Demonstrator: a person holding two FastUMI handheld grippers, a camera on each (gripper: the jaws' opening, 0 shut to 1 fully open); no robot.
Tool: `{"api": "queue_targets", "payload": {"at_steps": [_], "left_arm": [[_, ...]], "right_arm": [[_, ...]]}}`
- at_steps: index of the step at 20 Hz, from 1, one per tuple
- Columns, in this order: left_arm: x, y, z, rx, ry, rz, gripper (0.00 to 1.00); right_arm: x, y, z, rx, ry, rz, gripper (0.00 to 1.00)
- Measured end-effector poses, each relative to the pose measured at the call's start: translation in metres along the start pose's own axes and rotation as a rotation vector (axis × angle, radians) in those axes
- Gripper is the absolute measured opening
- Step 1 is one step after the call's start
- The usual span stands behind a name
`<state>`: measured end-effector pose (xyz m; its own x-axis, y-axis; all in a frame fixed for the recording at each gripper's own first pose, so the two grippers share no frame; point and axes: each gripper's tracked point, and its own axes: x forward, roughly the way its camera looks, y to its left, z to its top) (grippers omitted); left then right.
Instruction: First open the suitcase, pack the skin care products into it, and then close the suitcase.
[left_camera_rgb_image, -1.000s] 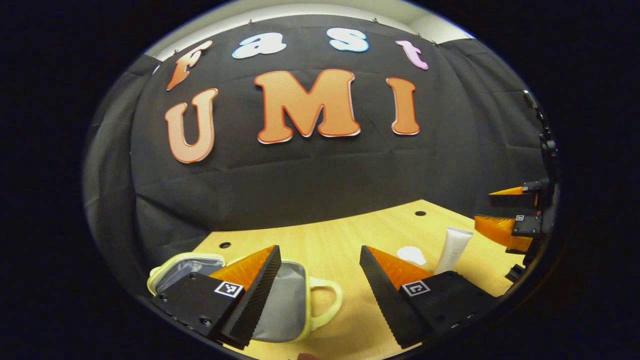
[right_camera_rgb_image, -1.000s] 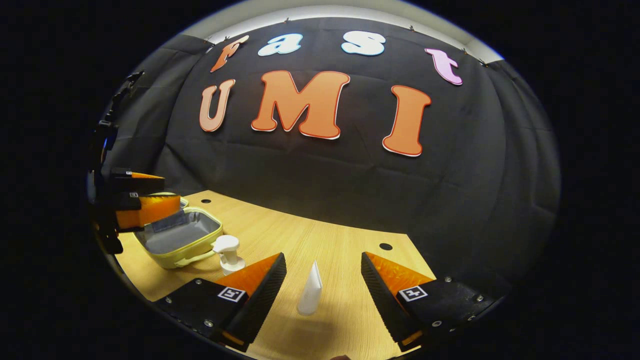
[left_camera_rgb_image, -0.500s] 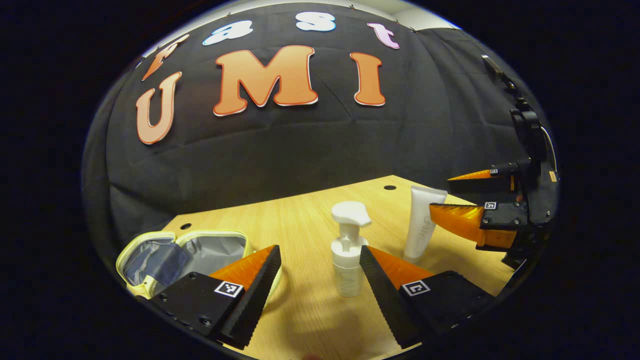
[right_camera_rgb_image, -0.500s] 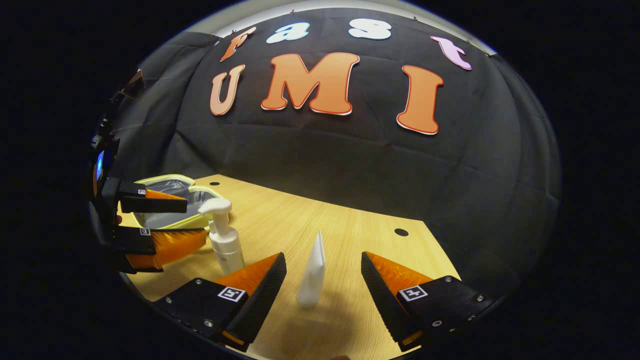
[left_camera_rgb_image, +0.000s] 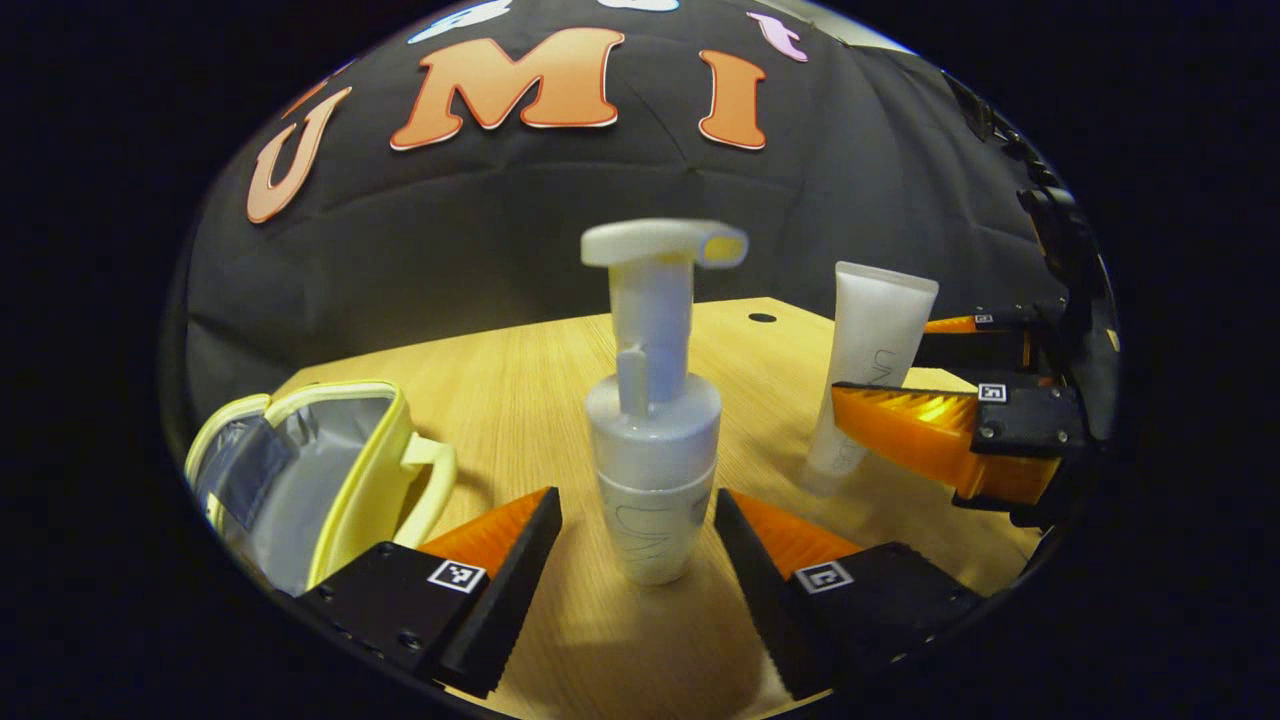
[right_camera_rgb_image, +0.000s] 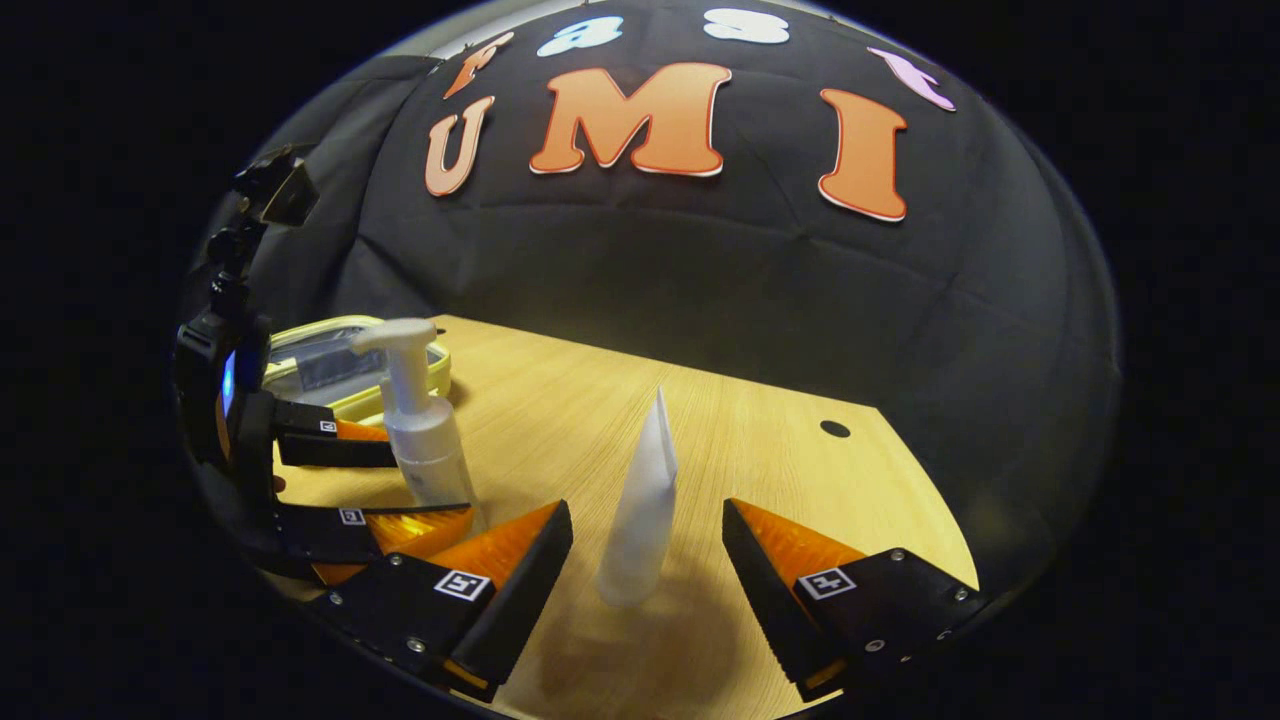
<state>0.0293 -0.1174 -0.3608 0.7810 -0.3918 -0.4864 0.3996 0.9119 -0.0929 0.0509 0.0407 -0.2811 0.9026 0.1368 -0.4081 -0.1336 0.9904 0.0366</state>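
While the left gripper is held low with jaws spread around the upright pump bottle, untouched, the right gripper brackets the tube (open too); the opened suitcase lies left on the tabletop.

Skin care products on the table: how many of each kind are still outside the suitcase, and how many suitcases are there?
Pump bottle: 1, upright between the left gripper fingers, untouched.
Squeeze tube: 1, standing on its cap between the right gripper fingers, untouched.
Yellow suitcase: 1, open, grey lining visible.
Total: 3 things, 2 products still to pack.
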Motion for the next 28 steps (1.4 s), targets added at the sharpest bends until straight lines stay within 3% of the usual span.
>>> {"api": "queue_targets", "payload": {"at_steps": [3,5,8,10,15,16,17,20,26,27,28], "left_arm": [[0.011,-0.011,0.000,-0.031,0.012,-0.036,0.79],[0.014,-0.012,0.001,-0.028,0.020,-0.040,0.62],[0.009,-0.006,0.006,-0.085,0.028,-0.036,0.60],[0.002,0.002,0.020,-0.091,0.005,-0.019,0.58],[-0.018,0.018,0.057,-0.076,-0.043,0.006,0.57],[-0.023,0.021,0.065,-0.077,-0.054,0.013,0.57],[-0.029,0.025,0.072,-0.076,-0.063,0.020,0.57],[-0.046,0.039,0.091,-0.082,-0.087,0.059,0.57],[-0.090,0.077,0.122,-0.102,-0.104,0.149,0.56],[-0.099,0.084,0.128,-0.107,-0.105,0.167,0.56],[-0.107,0.092,0.130,-0.116,-0.104,0.183,0.57]], "right_arm": [[0.010,0.006,-0.009,-0.008,0.026,0.029,0.96],[0.014,0.008,-0.015,0.003,0.042,0.045,0.96],[0.023,0.013,-0.020,0.022,0.060,0.063,0.92],[0.026,0.013,-0.022,0.034,0.065,0.071,0.84],[0.031,0.009,-0.023,0.054,0.076,0.058,0.49],[0.031,0.009,-0.023,0.059,0.083,0.058,0.52],[0.031,0.009,-0.022,0.069,0.089,0.059,0.45],[0.027,0.013,-0.017,0.087,0.103,0.074,0.38],[0.001,0.015,0.042,0.115,0.036,0.116,0.36],[-0.004,0.017,0.055,0.113,0.021,0.127,0.31],[-0.009,0.019,0.065,0.106,0.009,0.134,0.36]]}}
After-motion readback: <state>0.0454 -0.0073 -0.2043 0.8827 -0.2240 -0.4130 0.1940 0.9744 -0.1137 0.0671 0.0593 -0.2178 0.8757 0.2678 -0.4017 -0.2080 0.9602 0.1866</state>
